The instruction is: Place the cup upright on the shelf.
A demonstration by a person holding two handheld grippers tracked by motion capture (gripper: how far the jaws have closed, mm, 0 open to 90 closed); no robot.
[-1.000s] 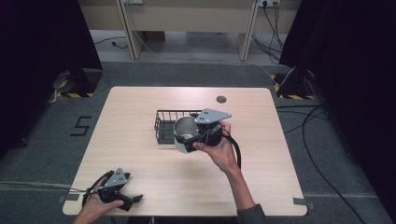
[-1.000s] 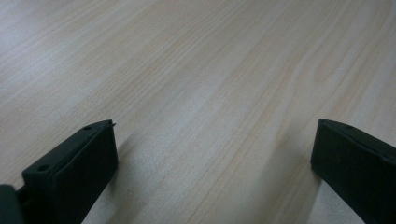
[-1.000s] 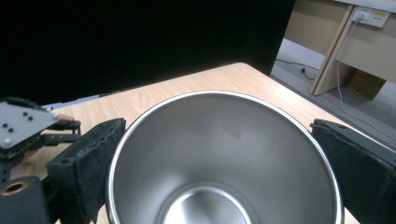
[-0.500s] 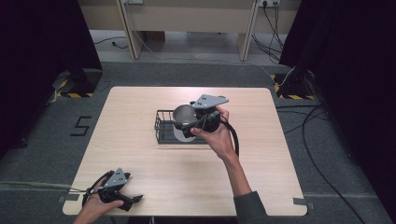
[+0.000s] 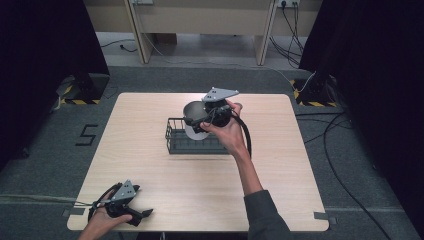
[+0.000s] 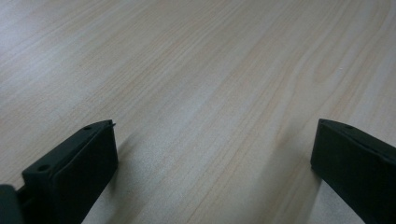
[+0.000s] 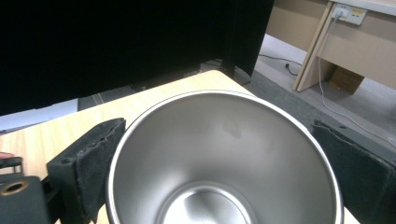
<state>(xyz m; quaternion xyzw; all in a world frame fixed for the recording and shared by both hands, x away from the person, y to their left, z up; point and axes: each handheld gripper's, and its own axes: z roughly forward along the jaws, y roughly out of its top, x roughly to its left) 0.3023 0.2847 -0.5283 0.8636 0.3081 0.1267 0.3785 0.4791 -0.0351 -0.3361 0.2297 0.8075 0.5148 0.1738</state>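
A shiny steel cup [image 5: 190, 112] hangs over the far side of a black wire basket [image 5: 175, 143] at mid-table. My right gripper [image 5: 200, 120] is shut on the cup, one pad on each side of its wall. In the right gripper view I look straight into the cup's mouth [image 7: 224, 163], with the pads [image 7: 91, 158] pressed against its sides. My left gripper [image 5: 141, 214] lies at the table's front left corner, open. In the left gripper view its jaws stand wide apart [image 6: 215, 154] over bare wood.
The light wooden table [image 5: 280, 165] has a small dark round mark [image 5: 236, 105] near its far edge. Cables run over the grey floor on the right [image 5: 345, 130]. Wooden desk legs [image 5: 142, 30] stand beyond the table.
My right gripper has carried the steel cup up and away from me, from the basket's near right side to above its far side. The left gripper has stayed put.
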